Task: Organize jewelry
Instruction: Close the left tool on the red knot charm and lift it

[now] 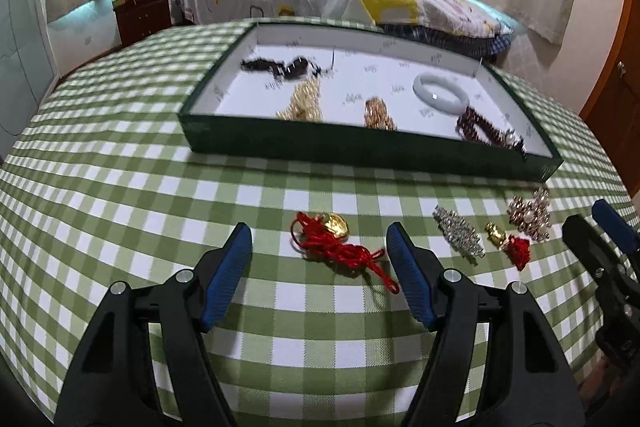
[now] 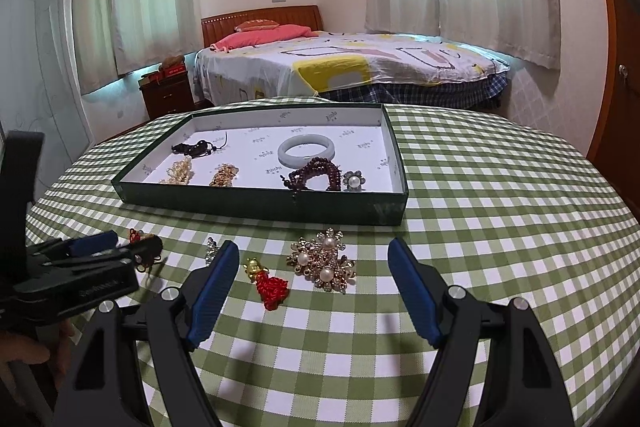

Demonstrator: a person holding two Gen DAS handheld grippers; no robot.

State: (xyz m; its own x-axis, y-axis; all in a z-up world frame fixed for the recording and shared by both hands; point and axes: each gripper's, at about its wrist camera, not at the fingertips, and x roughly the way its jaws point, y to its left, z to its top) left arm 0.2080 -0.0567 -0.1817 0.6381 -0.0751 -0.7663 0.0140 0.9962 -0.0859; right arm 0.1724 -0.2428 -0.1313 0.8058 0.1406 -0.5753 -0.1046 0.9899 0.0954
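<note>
A green box with a white floor holds several pieces: a jade bangle, dark beads, gold chains, a garnet bracelet. On the checked cloth in front lie a red cord with a gold charm, a crystal clip, a small gold charm with red tassel and a pearl brooch. My left gripper is open around the red cord. My right gripper is open, with the tassel charm and brooch between its fingers.
The round table wears a green checked cloth. A bed and a nightstand stand behind it. The left gripper shows at the left of the right wrist view.
</note>
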